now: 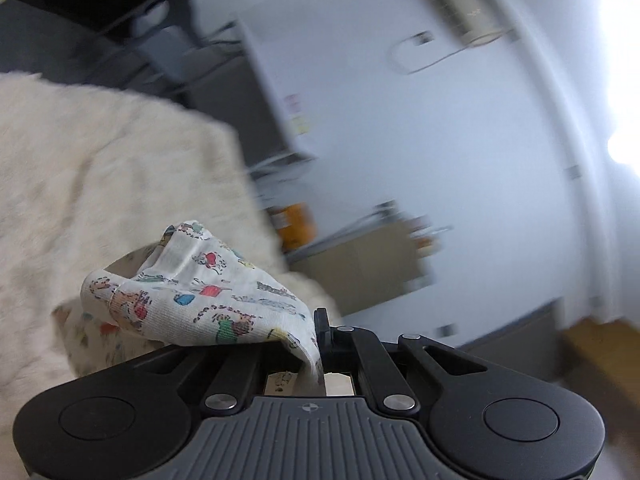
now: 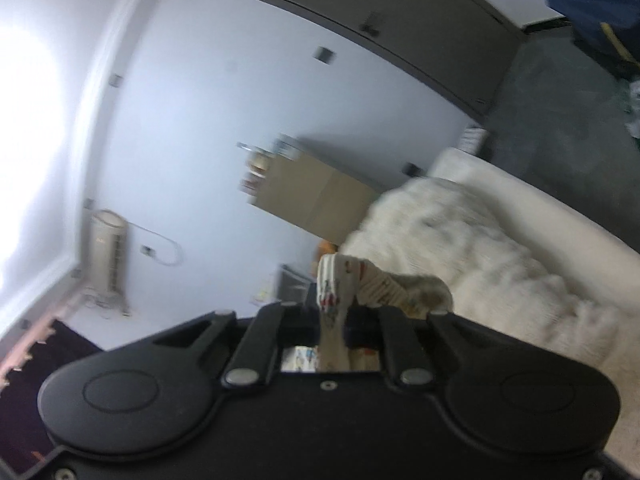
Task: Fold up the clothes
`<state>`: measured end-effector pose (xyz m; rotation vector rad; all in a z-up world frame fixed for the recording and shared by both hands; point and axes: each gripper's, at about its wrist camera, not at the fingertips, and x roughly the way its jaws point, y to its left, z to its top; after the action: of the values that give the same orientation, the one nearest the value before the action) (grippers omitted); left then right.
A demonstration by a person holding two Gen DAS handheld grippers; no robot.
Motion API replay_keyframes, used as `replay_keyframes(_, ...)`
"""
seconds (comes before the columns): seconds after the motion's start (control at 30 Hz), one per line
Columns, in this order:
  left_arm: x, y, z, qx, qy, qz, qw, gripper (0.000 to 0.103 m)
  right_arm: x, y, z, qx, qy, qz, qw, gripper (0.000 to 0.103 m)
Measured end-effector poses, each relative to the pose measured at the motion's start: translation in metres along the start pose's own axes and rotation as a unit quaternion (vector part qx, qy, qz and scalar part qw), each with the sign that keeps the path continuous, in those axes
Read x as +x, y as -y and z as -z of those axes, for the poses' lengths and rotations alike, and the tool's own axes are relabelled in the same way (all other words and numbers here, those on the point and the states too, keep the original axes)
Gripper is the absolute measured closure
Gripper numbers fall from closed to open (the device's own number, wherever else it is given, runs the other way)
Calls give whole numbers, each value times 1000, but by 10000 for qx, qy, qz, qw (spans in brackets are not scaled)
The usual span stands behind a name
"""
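The room swung past blurred: pale wall, a cream fleece blanket [image 1: 100, 184] over the bed. My left hand-held gripper [image 1: 316, 344] was pinched on the printed garment [image 1: 200, 292], which bunched up ahead of its fingers; my right hand-held gripper [image 2: 340, 320] clamped another bunch of it. To fold well, I judged I should draw the two grips apart, stretch the edge taut, then lower it flat onto the blanket.
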<state>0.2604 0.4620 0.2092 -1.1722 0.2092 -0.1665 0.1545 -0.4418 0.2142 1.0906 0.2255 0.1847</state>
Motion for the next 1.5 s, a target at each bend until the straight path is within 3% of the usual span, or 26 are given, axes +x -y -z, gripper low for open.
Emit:
replay_keyframes(0.1,-51,-21,8,78,41,578,9983,102,-43,10,8,-192,155,-415,9988,94)
replay_keyframes(0.17,-71,-65,25,47,-98,483,9988,102,-78,31,20,-313,177,-716,9968,94)
replay_keyframes(0.23,-74,-108,45,135,-338,90,9993,101,-104,81,42,-184,-96,-742,9970,92)
replay_keyframes(0.27,-71,-138,59,292,-556,-258,9977,101,-110,104,53,-198,-217,-555,9980,89)
replay_keyframes(0.33,-58,-192,89,302,-929,-815,9919,101,-109,156,77,-280,-616,305,9972,88)
replay_keyframes(0.43,-34,-268,133,182,-1620,-1568,9741,101,-102,226,107,-378,-1159,1620,9792,86)
replay_keyframes(0.47,-30,-288,145,120,-1694,-1846,9680,101,-101,240,112,-369,-1228,1936,9727,86)
replay_keyframes(0.57,-36,-299,155,222,-1539,-2032,9667,94,-116,253,107,-296,-1057,2293,9672,84)
replay_keyframes(0.6,-40,-298,155,284,-1456,-2070,9670,89,-122,246,104,-368,-963,2236,9692,82)
replay_keyframes(0.7,-55,-272,147,780,-1217,-2276,9630,63,-131,205,98,-1085,-956,1902,9710,68)
replay_keyframes(0.73,-65,-254,144,1074,-1101,-2412,9582,62,-128,188,102,-1388,-1100,1748,9686,64)
replay_keyframes(0.77,-71,-242,142,1261,-1008,-2420,9568,60,-121,166,108,-1744,-1301,1554,9636,61)
replay_keyframes(0.83,-83,-218,141,1671,-829,-2447,9515,42,-106,131,137,-2362,-1755,1165,9486,54)
replay_keyframes(0.9,-96,-196,143,1999,-667,-2387,9480,35,-90,97,171,-2941,-2212,770,9266,54)
replay_keyframes(0.97,-103,-189,147,2020,-627,-2357,9485,34,-75,63,205,-3498,-2652,370,8977,54)
replay_keyframes(1.07,-102,-197,157,2142,-614,-2554,9408,34,-52,12,255,-4283,-3274,-235,8419,54)
replay_keyframes(1.13,-99,-218,161,1872,-660,-2627,9442,34,-35,-5,291,-4457,-3580,-495,8190,54)
replay_keyframes(1.3,-92,-274,170,1491,-723,-2969,9404,34,-33,-5,339,-4454,-3959,-535,8012,62)
replay_keyframes(1.4,-89,-293,166,1311,-539,-3098,9402,37,-34,4,351,-4443,-4088,-368,7963,93)
replay_keyframes(1.43,-86,-295,165,1352,-571,-3120,9387,58,-35,6,351,-4456,-4110,-373,7944,99)
replay_keyframes(1.47,-81,-297,165,1456,-627,-3195,9342,70,-35,8,352,-4469,-4132,-377,7925,102)
replay_keyframes(1.5,-81,-296,165,1485,-622,-3209,9333,76,-36,6,350,-4481,-4115,-433,7925,102)
